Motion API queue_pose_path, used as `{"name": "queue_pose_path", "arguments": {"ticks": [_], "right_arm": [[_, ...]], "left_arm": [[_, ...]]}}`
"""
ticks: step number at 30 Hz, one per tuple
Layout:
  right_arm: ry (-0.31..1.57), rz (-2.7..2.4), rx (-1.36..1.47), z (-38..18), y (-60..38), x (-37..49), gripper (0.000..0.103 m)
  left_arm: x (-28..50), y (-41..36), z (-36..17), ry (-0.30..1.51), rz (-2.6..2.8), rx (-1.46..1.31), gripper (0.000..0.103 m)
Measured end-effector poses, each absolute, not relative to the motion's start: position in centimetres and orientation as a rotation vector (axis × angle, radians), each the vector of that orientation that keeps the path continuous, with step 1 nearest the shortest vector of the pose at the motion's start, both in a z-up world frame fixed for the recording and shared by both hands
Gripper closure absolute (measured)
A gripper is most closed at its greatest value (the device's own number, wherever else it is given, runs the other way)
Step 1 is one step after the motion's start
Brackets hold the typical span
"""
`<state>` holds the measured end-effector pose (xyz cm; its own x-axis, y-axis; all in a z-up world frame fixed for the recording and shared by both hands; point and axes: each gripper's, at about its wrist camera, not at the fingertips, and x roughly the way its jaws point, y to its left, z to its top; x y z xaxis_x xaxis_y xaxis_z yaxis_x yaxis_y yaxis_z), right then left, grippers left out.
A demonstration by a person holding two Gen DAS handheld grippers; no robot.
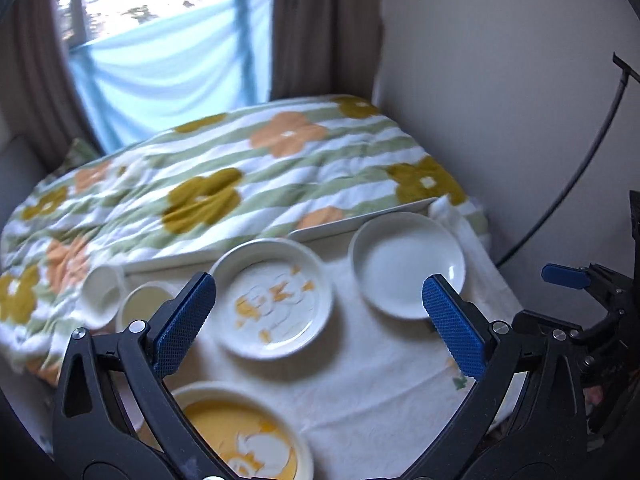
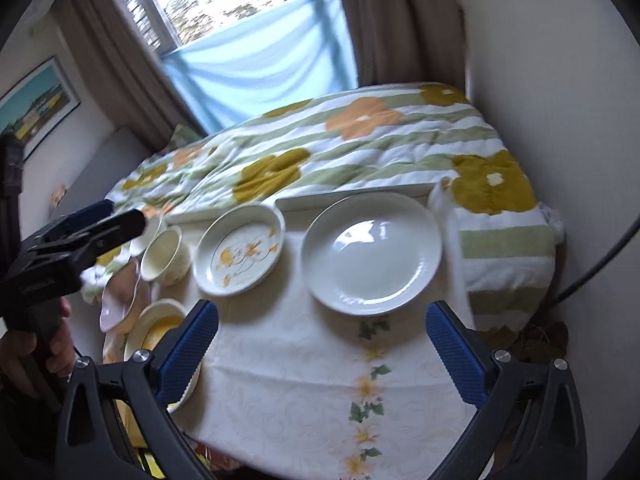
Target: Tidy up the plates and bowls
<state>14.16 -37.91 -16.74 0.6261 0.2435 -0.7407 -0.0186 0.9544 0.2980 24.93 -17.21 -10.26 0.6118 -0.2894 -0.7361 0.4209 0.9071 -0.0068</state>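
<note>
Both tongs, left (image 1: pixel 318 322) and right (image 2: pixel 322 354), hang released and empty: the approach step. The plain plate (image 2: pixel 372 254) lies at twelve o'clock; next, probably grip its rim.

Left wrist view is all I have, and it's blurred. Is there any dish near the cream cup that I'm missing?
Observer: Yes. The right wrist view shows a pale pink shallow dish left of and nearer than the cream cup, beside the yellow-lined bowl.
Operator: I only see a sliver of the right gripper. Where is it, and is it holding anything?
Observer: The right gripper is open and empty. Its fingers frame bare tablecloth just in front of the white plate.
</note>
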Motion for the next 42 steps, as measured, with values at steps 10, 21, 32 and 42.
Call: {"name": "queue_pose_path", "arguments": {"ticks": [10, 21, 32, 42], "right_arm": [[0.964, -0.054, 0.517, -21.8, -42.7, 18.0, 0.0], [1.055, -0.141, 0.713, -28.1, -42.7, 20.5, 0.037], [1.061, -0.219, 0.739, -30.2, -43.1, 22.0, 0.072], [1.074, -0.25, 0.737, -30.8, -42.6, 22.2, 0.083]], "left_arm": [[36.1, -24.9, -19.0, 1.056, -0.68, 0.248, 0.004], [40.5, -28.0, -28.6, 1.258, -0.802, 0.338, 0.049], [41.8, -28.8, -30.6, 1.271, -0.822, 0.371, 0.079], [41.6, -28.8, -30.2, 1.246, -0.815, 0.393, 0.08]]}}
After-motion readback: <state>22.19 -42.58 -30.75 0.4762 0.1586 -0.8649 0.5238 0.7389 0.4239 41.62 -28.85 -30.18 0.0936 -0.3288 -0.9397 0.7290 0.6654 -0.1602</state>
